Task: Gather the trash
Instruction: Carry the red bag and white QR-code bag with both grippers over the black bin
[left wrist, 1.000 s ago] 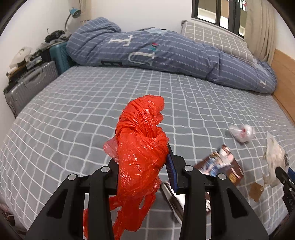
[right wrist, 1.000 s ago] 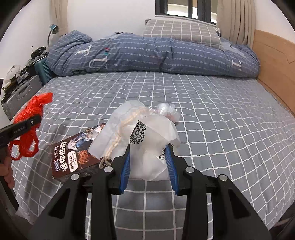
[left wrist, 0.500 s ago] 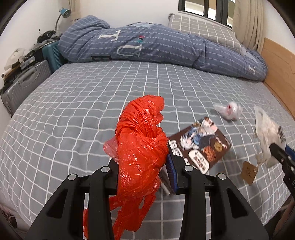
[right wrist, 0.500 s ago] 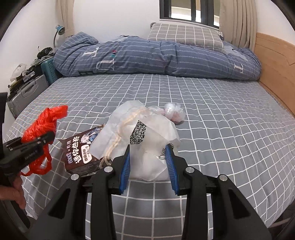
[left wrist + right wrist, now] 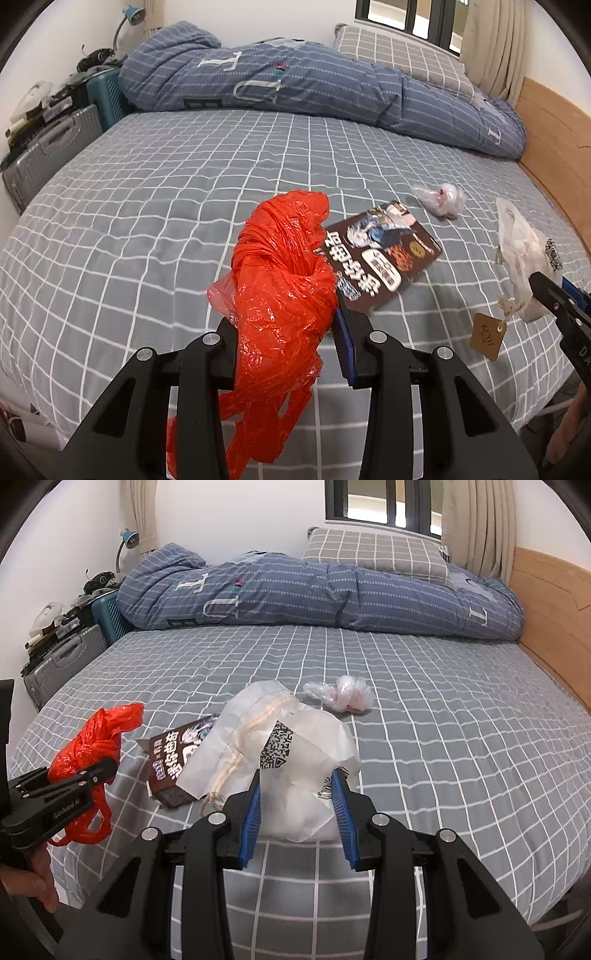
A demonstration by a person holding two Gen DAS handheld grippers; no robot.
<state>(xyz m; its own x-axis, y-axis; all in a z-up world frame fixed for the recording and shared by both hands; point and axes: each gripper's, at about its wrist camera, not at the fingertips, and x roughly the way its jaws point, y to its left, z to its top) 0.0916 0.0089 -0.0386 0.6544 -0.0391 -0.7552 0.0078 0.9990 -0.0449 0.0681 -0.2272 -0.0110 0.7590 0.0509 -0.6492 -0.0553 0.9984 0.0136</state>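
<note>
Jaws clamp red bag (image 5: 280, 295), white bag (image 5: 295, 775).

Both our wrist views look forward and down along their fingers, close over the near edge of the bed (image 5: 155, 192) toward the duvet (image 5: 332, 594); we find the box (image 5: 384, 254), the small wad (image 5: 343, 696) and each other's gripper in both.

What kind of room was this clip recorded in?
A bedroom, most likely: a bed with a grey checked sheet fills the view, a rolled blue duvet and pillow lie at its far side, and suitcases stand beside it.
</note>
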